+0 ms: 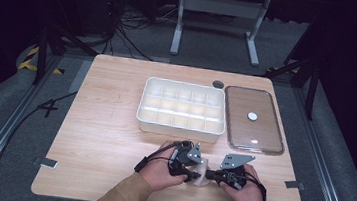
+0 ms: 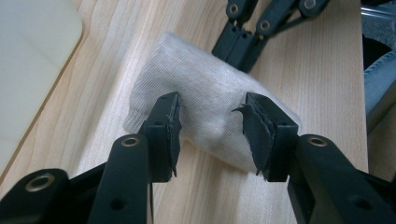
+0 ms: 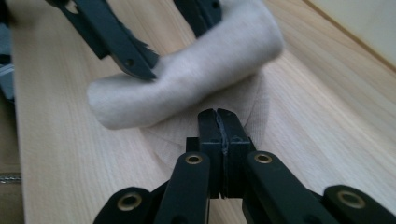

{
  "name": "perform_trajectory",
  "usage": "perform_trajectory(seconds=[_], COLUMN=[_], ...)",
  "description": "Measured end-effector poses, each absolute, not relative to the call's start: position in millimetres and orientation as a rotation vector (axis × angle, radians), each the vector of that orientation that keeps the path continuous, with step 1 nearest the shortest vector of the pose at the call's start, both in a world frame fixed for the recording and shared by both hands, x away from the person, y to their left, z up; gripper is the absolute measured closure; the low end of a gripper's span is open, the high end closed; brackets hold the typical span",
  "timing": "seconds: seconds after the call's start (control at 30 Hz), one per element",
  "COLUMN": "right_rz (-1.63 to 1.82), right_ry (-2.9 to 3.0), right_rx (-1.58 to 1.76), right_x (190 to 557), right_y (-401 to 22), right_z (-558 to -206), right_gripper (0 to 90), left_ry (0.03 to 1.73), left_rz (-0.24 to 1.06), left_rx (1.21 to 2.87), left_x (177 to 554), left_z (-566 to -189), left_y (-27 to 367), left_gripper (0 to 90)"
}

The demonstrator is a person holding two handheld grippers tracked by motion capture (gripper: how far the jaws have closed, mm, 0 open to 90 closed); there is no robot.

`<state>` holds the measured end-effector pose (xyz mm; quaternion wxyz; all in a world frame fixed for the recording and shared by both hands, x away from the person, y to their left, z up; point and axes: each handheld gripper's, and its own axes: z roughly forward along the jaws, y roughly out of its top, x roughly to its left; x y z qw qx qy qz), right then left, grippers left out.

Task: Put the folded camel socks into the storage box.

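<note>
Pale wooden surface [image 1: 103,123] carries a divided white tray [image 1: 182,109], empty, at centre frame, its clear lid [image 1: 254,119] to the right. At lower centre, a rolled grey sock [image 2: 205,100] lies between both claws. Left claw [image 2: 212,135] is spread around it; right claw [image 3: 217,128] is pressed together at the sock's loose edge. Judging by this, rolling looks nearly done; stowing remains.

I am working in what looks like a lab or recording studio. My wooden worktop [image 1: 108,123] stands alone on grey carpet [image 1: 4,112], ringed by dark curtains. Loose cables [image 1: 128,30] trail across the floor at 11 o'clock, a metal stand [image 1: 220,14] sits at 12, and yellow-black hazard tape [image 1: 30,60] marks the floor at 10.
</note>
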<state>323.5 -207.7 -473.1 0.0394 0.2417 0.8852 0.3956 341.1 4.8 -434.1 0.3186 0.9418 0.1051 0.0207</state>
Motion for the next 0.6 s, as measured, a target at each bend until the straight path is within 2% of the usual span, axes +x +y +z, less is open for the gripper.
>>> perform_trajectory(seconds=[0.6], right_rz=[1.340], right_ry=[2.724], right_rx=[0.758], right_x=[326.7], right_y=[-211.6], right_z=[-480.0], right_gripper=[89.9], left_ry=[0.286], left_rz=[0.055], left_rx=[2.518], left_x=[341.4], left_z=[-442.0], left_y=[-2.6], left_gripper=[55.2])
